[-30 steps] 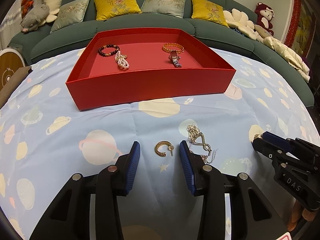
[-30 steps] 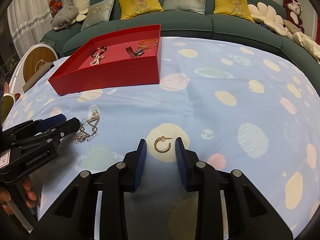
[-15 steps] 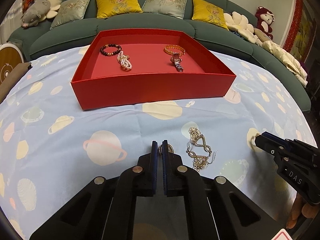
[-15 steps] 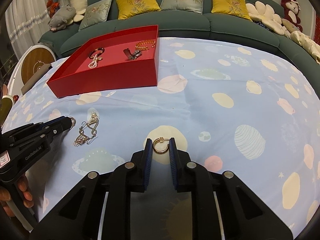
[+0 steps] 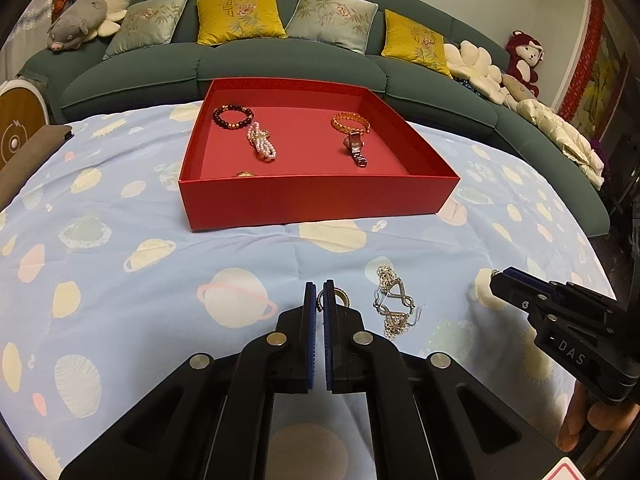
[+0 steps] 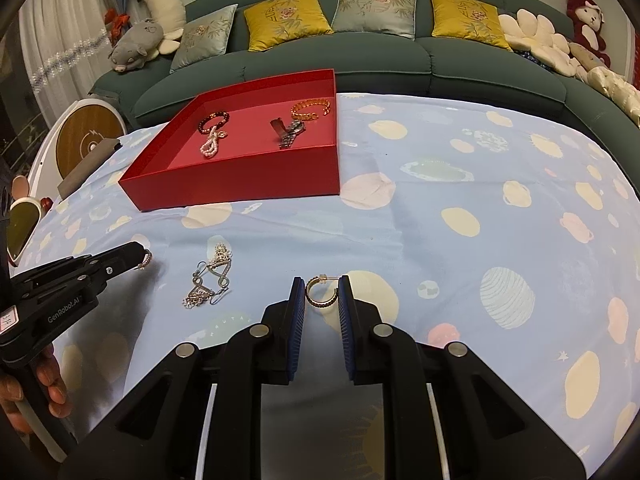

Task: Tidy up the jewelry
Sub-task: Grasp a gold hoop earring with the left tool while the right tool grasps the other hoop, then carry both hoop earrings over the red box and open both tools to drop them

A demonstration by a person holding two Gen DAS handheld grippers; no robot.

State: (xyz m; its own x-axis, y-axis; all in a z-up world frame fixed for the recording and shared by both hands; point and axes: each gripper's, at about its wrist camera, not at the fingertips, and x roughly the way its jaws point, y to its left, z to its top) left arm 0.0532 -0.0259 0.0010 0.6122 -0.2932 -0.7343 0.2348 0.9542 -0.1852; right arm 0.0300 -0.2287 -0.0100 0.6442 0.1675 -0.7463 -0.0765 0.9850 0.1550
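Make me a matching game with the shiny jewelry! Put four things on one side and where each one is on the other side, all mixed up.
Things:
1. dark bead bracelet
2. gold hoop earring
3. silver chain pile
4. orange bracelet

Places:
A. on the blue cloth, between the two grippers
B. in the red box, left side
C. between the right gripper fingers
D. in the red box, right side, by the watch

Pairs: 1-B, 2-C, 3-A, 4-D
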